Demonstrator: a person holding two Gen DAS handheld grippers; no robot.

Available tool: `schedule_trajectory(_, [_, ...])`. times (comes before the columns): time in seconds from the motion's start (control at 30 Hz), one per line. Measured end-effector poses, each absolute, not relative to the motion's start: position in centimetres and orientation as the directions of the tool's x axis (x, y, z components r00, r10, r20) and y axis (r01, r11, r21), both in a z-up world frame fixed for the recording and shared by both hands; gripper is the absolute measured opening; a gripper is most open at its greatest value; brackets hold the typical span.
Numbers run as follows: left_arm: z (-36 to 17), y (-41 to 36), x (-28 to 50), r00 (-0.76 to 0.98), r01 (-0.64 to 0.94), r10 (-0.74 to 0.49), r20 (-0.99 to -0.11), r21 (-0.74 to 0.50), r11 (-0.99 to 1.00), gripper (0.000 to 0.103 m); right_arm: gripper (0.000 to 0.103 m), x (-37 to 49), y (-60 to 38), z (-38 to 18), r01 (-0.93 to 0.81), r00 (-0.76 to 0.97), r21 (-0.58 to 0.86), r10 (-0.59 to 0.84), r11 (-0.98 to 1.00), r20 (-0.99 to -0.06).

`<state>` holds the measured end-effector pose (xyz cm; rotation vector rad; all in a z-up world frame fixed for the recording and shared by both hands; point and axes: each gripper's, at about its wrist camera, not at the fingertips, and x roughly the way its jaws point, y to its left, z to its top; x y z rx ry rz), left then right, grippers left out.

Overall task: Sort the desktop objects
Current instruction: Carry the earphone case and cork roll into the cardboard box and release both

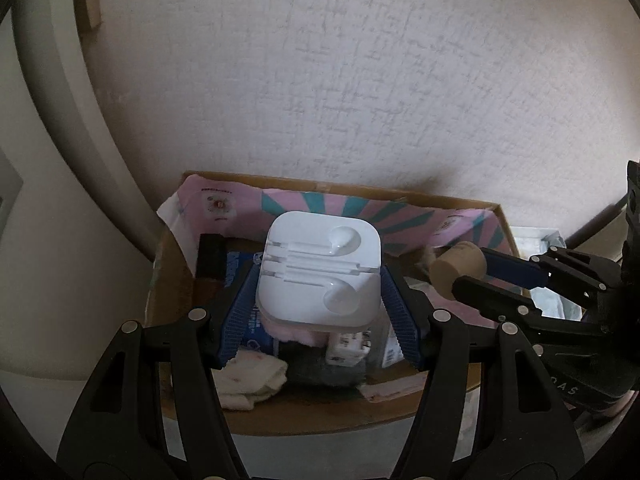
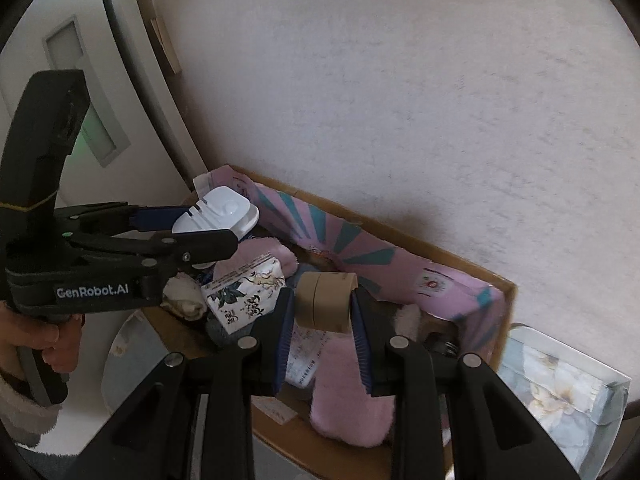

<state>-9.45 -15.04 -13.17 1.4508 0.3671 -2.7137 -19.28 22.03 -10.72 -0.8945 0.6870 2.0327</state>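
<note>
The left gripper [image 1: 318,276], clamped on a white earphone case [image 1: 318,270], holds it level above a cardboard box [image 1: 505,216] set against a textured wall [image 1: 360,80]. Its blue pads [image 1: 240,312] press the case's two sides. Seen from the right wrist, this gripper [image 2: 236,226] reaches in from the left, roughly horizontal, with a bare hand [image 2: 36,340] wrapped around its grip below a fleece cuff.

The right gripper [image 2: 322,304] is closed on a tan tape roll [image 2: 326,302], gripping its flat faces so the roll stands on edge over the box [image 2: 508,292]. From the left wrist, it [image 1: 472,274] comes in from the right, pointing leftward, the roll [image 1: 456,270] held over the box's right part.

Both loads hang above the box's contents without touching them. Inside lie a pink plush item [image 2: 348,392], a printed packet [image 2: 244,296], a cream cloth [image 1: 252,380] and a blue packet [image 1: 236,276]. Pink paper with teal rays [image 1: 320,204] lines the back wall of the box. A floral box [image 2: 560,392] stands just beside the cardboard box, on its right. The cardboard box rests on a round counter [image 1: 320,424].
</note>
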Motion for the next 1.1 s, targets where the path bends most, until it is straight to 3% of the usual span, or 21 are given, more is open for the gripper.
schedule_trajectory(0.1, [-13.4, -15.1, -9.8, -0.532, 0.167, 0.056, -0.845, -0.169, -0.971, 0.065, 0.026, -19.9, 22.3, -11.1, -0.829, -0.415, 0.137, 0.433, -0.542, -0.8])
schedule_trajectory(0.13, [-13.5, -15.2, -9.9, -0.519, 0.178, 0.056, -0.853, -0.172, -0.969, 0.085, 0.029, -20.1, 22.4, -11.3, -0.832, -0.404, 0.129, 0.43, -0.54, -0.807])
schedule_trajectory(0.17, [-13.3, -14.9, -10.0, -0.509, 0.191, 0.053, -0.859, -0.172, -0.966, 0.102, 0.044, -20.0, 22.4, -11.4, -0.838, -0.389, 0.118, 0.432, -0.533, -0.814])
schedule_trajectory(0.2, [-13.3, -15.1, -9.9, -0.528, 0.193, 0.051, -0.848, -0.178, -0.965, 0.103, 0.055, -20.1, 22.4, -11.5, -0.845, -0.375, 0.108, 0.436, -0.524, -0.818])
schedule_trajectory(0.23, [-13.5, -15.3, -9.9, -0.541, 0.192, 0.048, -0.84, -0.179, -0.965, 0.103, 0.077, -20.2, 22.4, -11.5, -0.849, -0.369, 0.103, 0.443, -0.518, -0.817])
schedule_trajectory(0.27, [-13.5, -15.7, -9.7, -0.55, 0.192, 0.044, -0.834, -0.177, -0.965, 0.103, 0.083, -19.9, 22.3, -11.3, -0.859, -0.367, 0.103, 0.461, -0.502, -0.808])
schedule_trajectory(0.7, [-12.1, -13.9, -9.9, -0.54, 0.167, 0.025, -0.841, -0.137, -0.976, 0.103, 0.083, -17.7, 21.0, -11.2, -0.899, -0.339, 0.129, 0.476, -0.419, -0.812])
schedule_trajectory(0.73, [-11.7, -13.7, -9.7, -0.546, 0.163, 0.021, -0.838, -0.13, -0.978, 0.103, 0.085, -17.4, 20.9, -11.0, -0.905, -0.332, 0.131, 0.48, -0.405, -0.812])
schedule_trajectory(0.8, [-10.7, -13.2, -9.2, -0.554, 0.153, 0.013, -0.832, -0.117, -0.981, 0.103, 0.101, -16.3, 20.3, -10.2, -0.922, -0.314, 0.134, 0.496, -0.364, -0.81])
schedule_trajectory(1.1, [-5.3, -11.6, -6.2, -0.628, 0.186, 0.021, -0.778, -0.176, -0.967, 0.103, 0.103, -9.8, 16.9, -5.3, -0.99, -0.134, 0.092, 0.575, -0.103, -0.807])
